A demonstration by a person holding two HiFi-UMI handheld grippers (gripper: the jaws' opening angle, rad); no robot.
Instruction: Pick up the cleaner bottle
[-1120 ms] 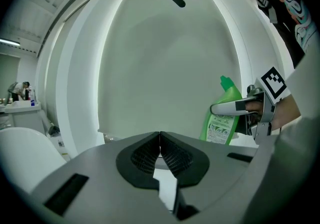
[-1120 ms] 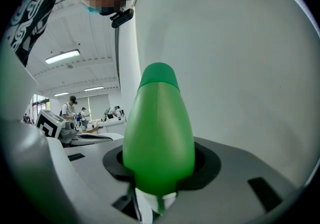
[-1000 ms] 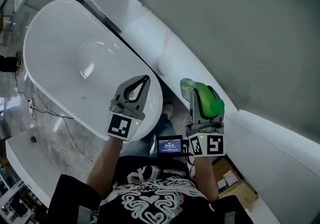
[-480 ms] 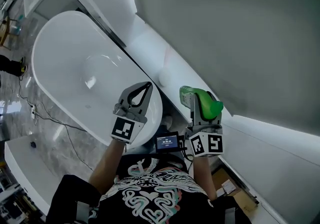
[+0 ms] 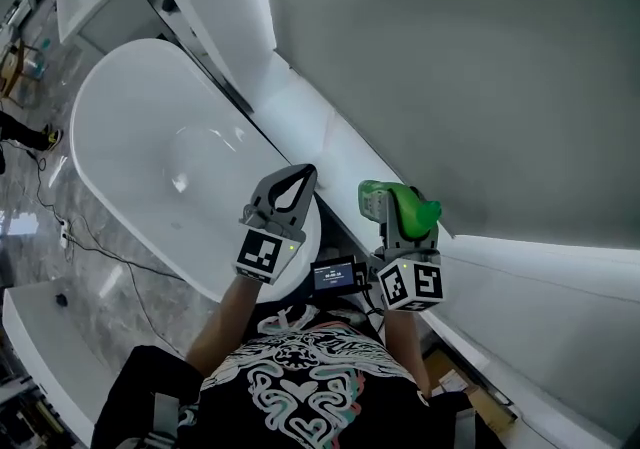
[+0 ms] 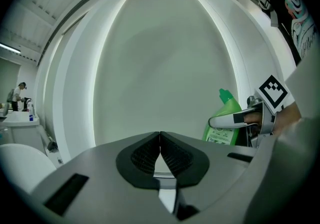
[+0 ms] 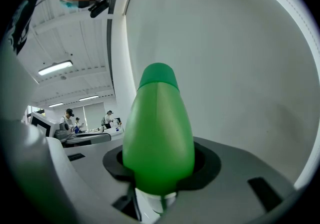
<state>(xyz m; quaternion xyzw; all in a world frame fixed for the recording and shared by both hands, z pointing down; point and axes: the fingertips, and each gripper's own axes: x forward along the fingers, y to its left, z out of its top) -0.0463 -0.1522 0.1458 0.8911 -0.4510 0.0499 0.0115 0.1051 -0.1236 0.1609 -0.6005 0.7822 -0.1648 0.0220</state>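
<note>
Cleaner bottle (image 5: 415, 205) upright, long axis across right gripper (image 5: 395, 219) jaws — pinched at belly. Left gripper (image 5: 291, 180) jaws pressed together, empty — to left.

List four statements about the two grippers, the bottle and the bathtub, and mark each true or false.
1. The right gripper is shut on the green plastic cleaner bottle. True.
2. The left gripper has its jaws wide apart. False: they meet, with nothing between them.
3. The bottle lies inside the white oval bathtub. False: the right gripper holds it beside the tub, before the grey wall.
4. The bottle's cap is green. True.
</note>
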